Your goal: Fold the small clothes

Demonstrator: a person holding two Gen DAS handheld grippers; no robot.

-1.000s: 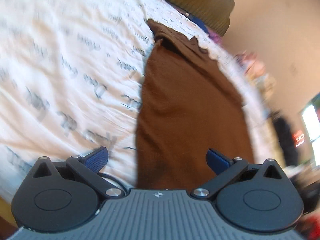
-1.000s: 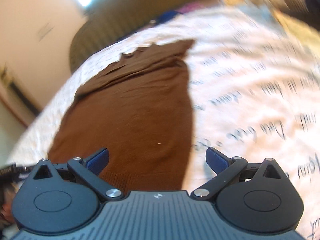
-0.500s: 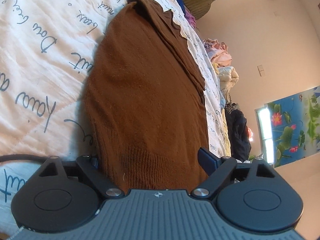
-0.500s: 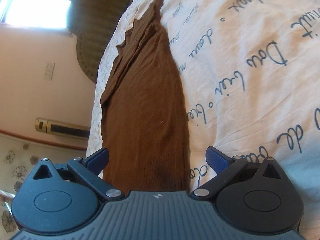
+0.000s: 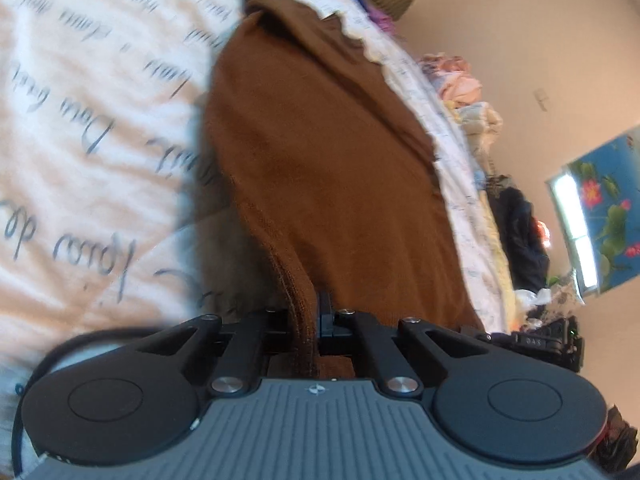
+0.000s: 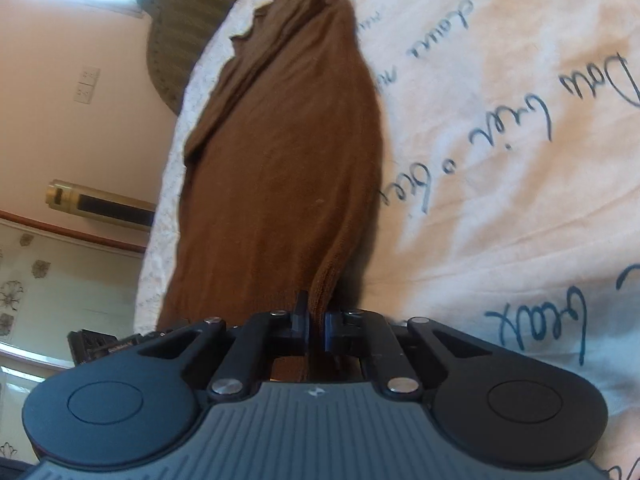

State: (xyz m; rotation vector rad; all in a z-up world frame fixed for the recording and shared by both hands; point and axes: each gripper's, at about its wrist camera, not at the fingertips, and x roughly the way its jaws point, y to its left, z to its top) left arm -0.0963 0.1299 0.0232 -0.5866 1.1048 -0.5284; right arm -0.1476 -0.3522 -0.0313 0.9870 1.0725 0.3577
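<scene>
Brown knit garment, one piece, pinched by both tools: left tool, right tool.

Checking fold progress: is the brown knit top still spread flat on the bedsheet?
Mostly flat, not yet folded. The brown knit top lies lengthwise on the bedsheet, its near hem bunched and lifted.

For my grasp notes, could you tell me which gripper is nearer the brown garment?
Neither: the left gripper and the right gripper are each shut on the brown garment's near hem.
</scene>
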